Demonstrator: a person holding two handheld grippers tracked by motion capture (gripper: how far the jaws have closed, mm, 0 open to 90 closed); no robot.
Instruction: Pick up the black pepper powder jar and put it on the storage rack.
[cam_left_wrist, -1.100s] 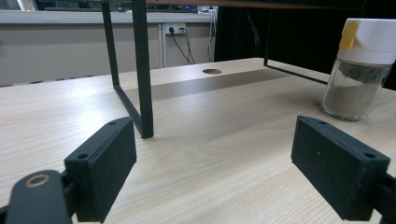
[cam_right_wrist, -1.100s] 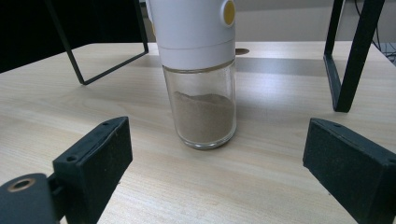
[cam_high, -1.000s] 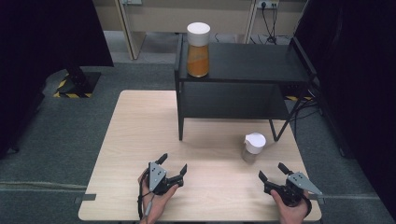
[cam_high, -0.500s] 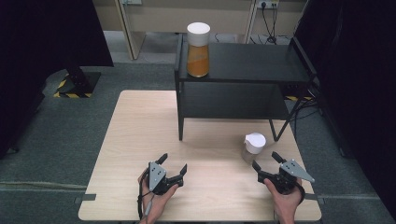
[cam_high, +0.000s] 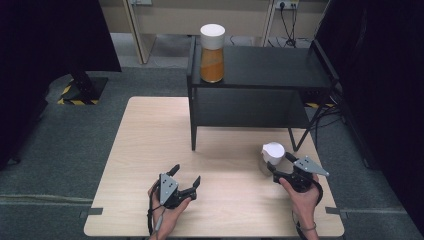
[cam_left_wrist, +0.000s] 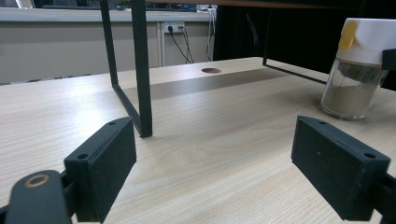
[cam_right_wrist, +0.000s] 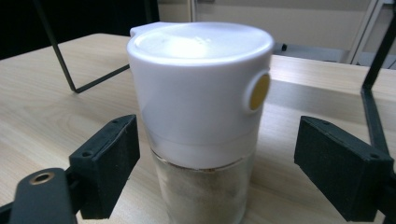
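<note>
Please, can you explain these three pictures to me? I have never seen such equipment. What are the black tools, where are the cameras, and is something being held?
A person sits at a wooden table and holds a two-jaw tool in each hand. The high view looks down from above: left gripper, right gripper. The other two pictures come from small cameras riding on each gripper, looking along its black jaws. On the table stand a black shelf, with a tall orange-filled jar on top, and a small white-lidded jar of brownish powder. Nothing is held: both grippers are open. The right gripper's jaws stand on either side of the small jar, not touching it.
</note>
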